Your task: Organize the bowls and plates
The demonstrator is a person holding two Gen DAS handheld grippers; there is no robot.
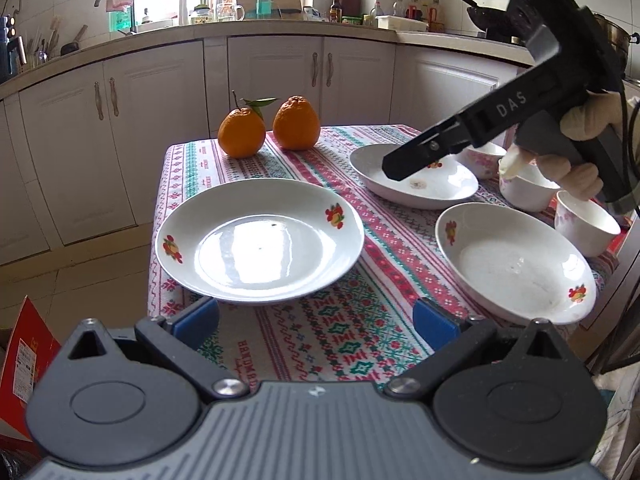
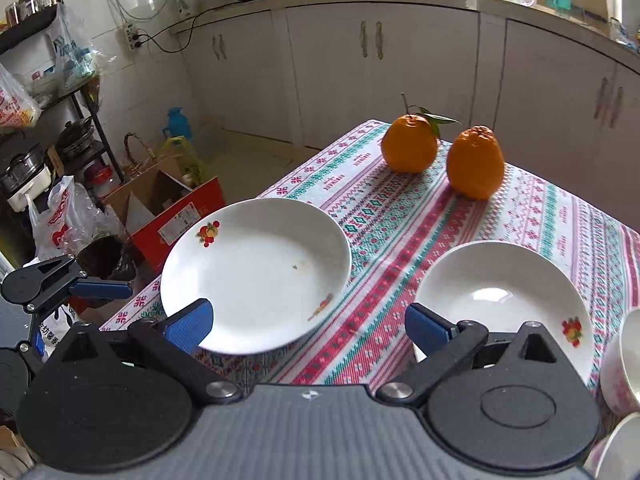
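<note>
Left wrist view
Plates: three glossy white shallow plates, fruit decals on the rims; left plate [image 1: 259, 247] at the bench's left edge, far plate [image 1: 414, 178] and right plate [image 1: 516, 264] apart from it.
Bowls: small white bowls [image 1: 586, 229] with pink flowers, clustered at the right edge.
Oranges: two bumpy oranges [image 1: 296, 123] at the far edge.
Bench [image 1: 320, 336]: woven patterned cloth, bare strip between plates.
Left tongs [image 1: 316, 320]: spread, nothing between.
Right tongs [image 1: 404, 162]: black, above the far plate.

Right wrist view
Right tongs [image 2: 308, 326]: spread wide, empty.
Plates: left plate [image 2: 256, 272] overhangs the bench corner; far plate [image 2: 500, 300] on the right.
</note>
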